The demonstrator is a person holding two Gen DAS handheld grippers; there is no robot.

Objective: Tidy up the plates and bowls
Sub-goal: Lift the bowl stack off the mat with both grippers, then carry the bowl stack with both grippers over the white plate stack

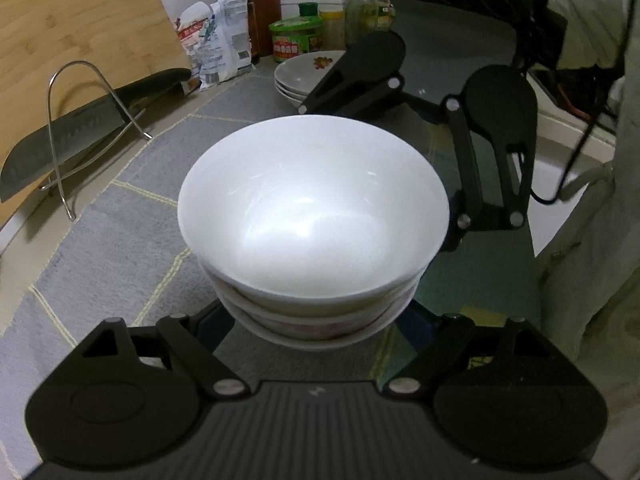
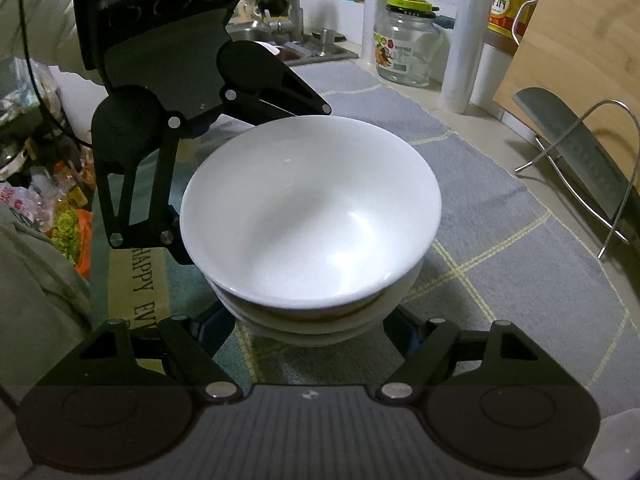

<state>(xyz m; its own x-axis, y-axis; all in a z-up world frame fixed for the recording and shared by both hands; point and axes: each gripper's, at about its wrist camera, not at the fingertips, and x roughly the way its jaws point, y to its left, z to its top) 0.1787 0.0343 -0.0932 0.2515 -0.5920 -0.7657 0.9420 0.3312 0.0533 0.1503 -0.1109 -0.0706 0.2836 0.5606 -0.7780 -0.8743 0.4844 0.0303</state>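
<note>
A stack of three white bowls stands on the grey checked mat; it also shows in the right wrist view. My left gripper is spread wide around the near side of the stack, its fingertips hidden under the bowls. My right gripper is spread wide around the opposite side. Each gripper shows in the other's view, the right one behind the stack and the left one likewise. A stack of white plates with a floral print sits at the back.
A cleaver rests on a wire rack against a bamboo cutting board on the left. Bottles, a green tin and bags line the back wall. A glass jar and a sink show in the right wrist view.
</note>
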